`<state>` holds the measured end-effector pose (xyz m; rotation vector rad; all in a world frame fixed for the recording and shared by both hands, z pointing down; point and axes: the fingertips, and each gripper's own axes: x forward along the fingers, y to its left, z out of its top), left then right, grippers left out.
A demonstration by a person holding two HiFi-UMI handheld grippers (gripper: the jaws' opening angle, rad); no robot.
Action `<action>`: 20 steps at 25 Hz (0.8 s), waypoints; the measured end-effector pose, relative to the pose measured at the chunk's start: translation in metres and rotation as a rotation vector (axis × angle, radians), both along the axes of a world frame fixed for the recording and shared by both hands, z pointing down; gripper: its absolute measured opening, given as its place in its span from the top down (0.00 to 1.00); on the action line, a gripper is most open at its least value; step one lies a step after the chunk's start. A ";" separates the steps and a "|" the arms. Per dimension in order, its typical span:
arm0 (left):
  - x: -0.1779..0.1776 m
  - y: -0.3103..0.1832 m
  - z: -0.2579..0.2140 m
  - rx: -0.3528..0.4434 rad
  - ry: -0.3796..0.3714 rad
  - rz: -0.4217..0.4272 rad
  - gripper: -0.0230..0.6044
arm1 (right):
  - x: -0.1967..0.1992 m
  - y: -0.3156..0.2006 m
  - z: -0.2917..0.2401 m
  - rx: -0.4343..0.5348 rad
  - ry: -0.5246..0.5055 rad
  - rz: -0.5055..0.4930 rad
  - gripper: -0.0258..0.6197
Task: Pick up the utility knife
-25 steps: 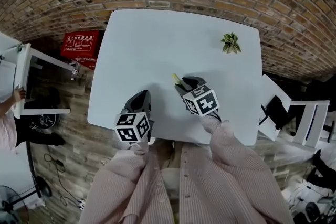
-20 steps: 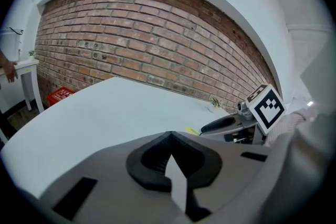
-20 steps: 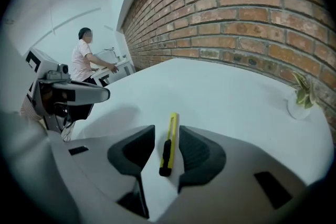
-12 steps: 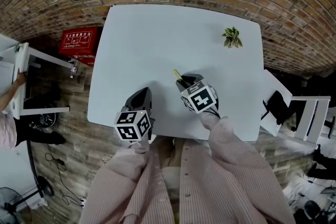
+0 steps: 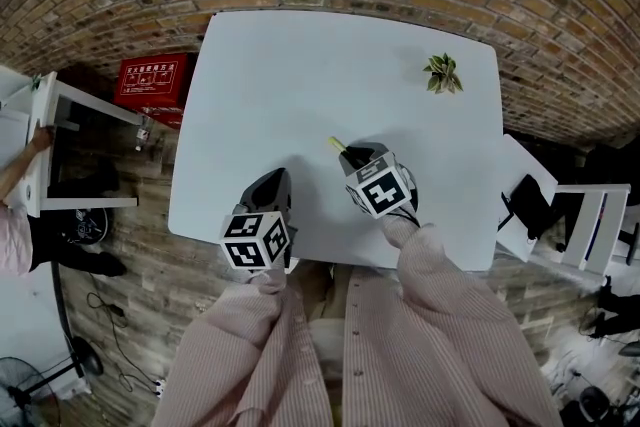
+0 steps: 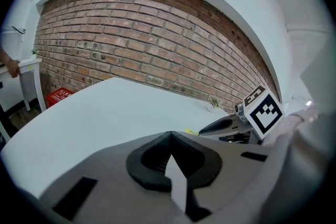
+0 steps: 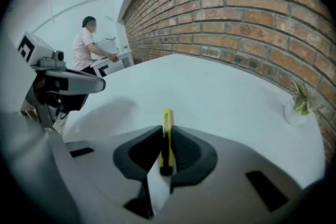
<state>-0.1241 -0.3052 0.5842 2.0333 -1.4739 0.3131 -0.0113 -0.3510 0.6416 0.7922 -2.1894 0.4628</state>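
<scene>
The utility knife (image 7: 166, 136) is slim and yellow, standing on edge between my right gripper's (image 7: 166, 140) dark pads. Those jaws have just been closing, and both pads now press on the knife's sides. In the head view only its yellow tip (image 5: 337, 144) pokes out past my right gripper (image 5: 356, 156), low over the white table (image 5: 300, 65) near the front. My left gripper (image 5: 271, 181) rests to the left by the table's front edge, apart from the knife. In its own view my left gripper (image 6: 169, 137) has its jaws together with nothing between them.
A small potted plant (image 5: 441, 73) stands at the table's far right, by the brick wall. On the floor to the left are a red box (image 5: 152, 80) and a white side table (image 5: 45, 145). A person (image 7: 84, 44) stands there. White chairs (image 5: 540, 205) stand on the right.
My right gripper has rolled slightly in place over the knife. The left gripper has stayed where it was.
</scene>
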 end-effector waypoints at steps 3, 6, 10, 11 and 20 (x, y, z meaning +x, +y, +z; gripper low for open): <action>0.001 0.000 -0.002 0.005 -0.001 0.002 0.98 | 0.002 -0.001 0.000 0.006 -0.008 0.014 0.88; 0.001 -0.001 -0.006 0.013 -0.002 0.006 0.98 | 0.003 -0.002 -0.007 0.007 -0.029 0.031 0.88; 0.002 -0.002 -0.013 0.039 -0.006 0.012 0.98 | 0.005 -0.002 -0.016 0.014 -0.068 0.048 0.88; 0.003 -0.003 -0.016 0.048 -0.008 0.015 0.98 | 0.005 -0.002 -0.018 0.017 -0.082 0.053 0.88; 0.007 -0.007 -0.039 0.126 -0.012 0.046 0.98 | 0.008 0.001 -0.051 0.082 -0.229 0.085 0.88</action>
